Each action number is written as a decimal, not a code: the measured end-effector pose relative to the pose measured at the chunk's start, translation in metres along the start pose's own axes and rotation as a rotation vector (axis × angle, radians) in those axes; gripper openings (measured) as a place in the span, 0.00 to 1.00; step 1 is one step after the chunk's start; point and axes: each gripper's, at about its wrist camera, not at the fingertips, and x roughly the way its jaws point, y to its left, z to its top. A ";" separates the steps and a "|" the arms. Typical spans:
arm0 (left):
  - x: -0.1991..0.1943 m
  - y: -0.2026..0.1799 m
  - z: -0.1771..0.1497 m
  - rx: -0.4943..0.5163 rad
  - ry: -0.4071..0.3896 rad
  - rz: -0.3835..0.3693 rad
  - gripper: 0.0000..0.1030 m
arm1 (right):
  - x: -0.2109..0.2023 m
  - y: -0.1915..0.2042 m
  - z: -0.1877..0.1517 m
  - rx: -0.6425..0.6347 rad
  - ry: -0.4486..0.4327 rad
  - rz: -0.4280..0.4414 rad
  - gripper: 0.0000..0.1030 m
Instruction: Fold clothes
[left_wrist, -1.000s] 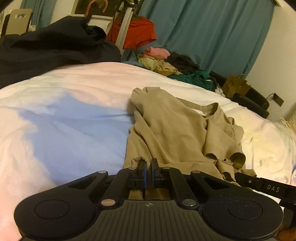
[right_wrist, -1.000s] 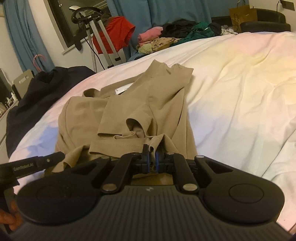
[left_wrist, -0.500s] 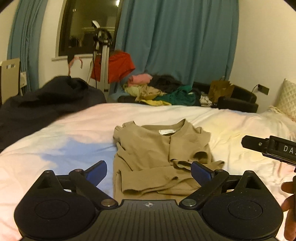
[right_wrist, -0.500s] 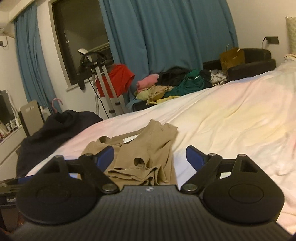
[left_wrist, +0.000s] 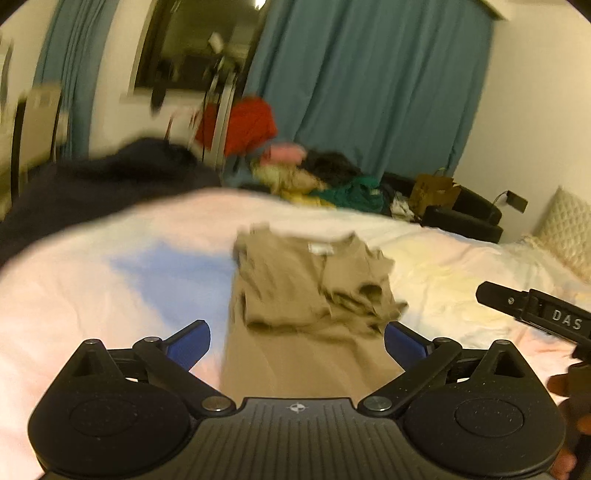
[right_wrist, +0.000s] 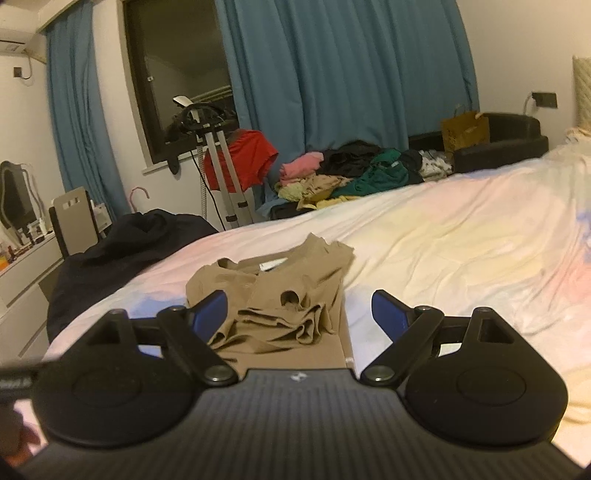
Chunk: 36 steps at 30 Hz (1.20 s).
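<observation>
Fingers of the left gripper (left_wrist: 297, 341) and right gripper (right_wrist: 297, 314) stood spread wide, holding nothing. Between and beyond them the tan shirt (right_wrist: 280, 306) lay partly folded on the pale bedspread (right_wrist: 443, 251). Blue curtains (right_wrist: 351, 74) and a clothes pile (right_wrist: 351, 173) stood behind.

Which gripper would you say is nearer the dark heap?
Left. The dark heap lies left of both; the left gripper sits on that side, the right gripper beyond it.
</observation>
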 end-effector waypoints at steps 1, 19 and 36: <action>0.003 0.006 -0.003 -0.042 0.032 -0.024 0.99 | 0.000 -0.001 -0.001 0.010 0.010 -0.004 0.84; 0.077 0.083 -0.057 -0.672 0.303 -0.332 0.95 | 0.026 -0.023 -0.014 0.198 0.167 0.024 0.84; 0.094 0.087 -0.067 -0.730 0.282 -0.322 0.57 | 0.030 -0.048 -0.018 0.362 0.217 0.027 0.84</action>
